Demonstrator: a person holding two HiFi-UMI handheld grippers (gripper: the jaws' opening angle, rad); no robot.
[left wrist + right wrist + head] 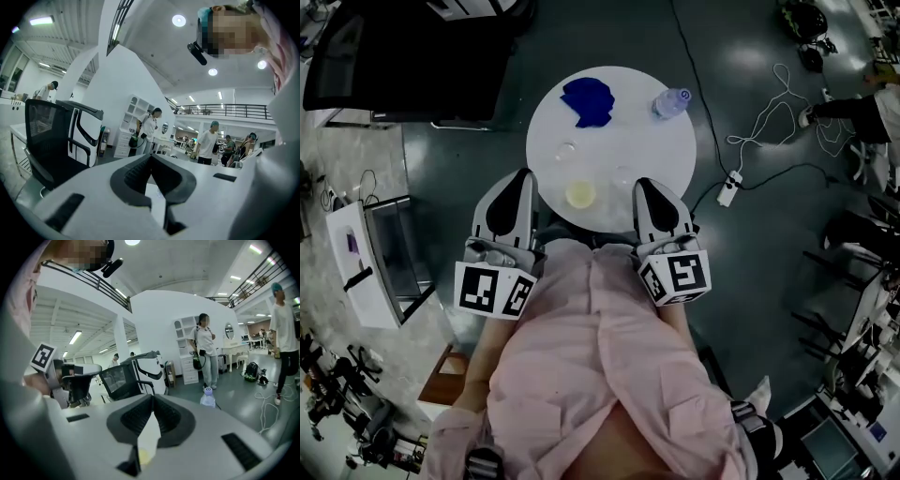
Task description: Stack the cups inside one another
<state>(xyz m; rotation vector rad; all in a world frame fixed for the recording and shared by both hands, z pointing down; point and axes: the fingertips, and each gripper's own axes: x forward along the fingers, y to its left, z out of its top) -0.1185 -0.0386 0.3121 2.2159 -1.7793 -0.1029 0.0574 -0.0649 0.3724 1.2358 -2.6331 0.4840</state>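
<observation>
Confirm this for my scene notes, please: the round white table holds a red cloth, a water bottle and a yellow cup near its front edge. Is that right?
Not quite: the cloth is blue, not red, as the head view shows. The rest stands: it lies on the round white table with a water bottle and a yellow cup near its front edge.

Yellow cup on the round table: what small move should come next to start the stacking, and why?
Probably open the right gripper and ease it toward the yellow cup. It and the left gripper hang at the near edge of the table, jaws together and empty. The yellow cup and a clear cup stand apart, unstacked, and the yellow one lies just ahead.
</observation>
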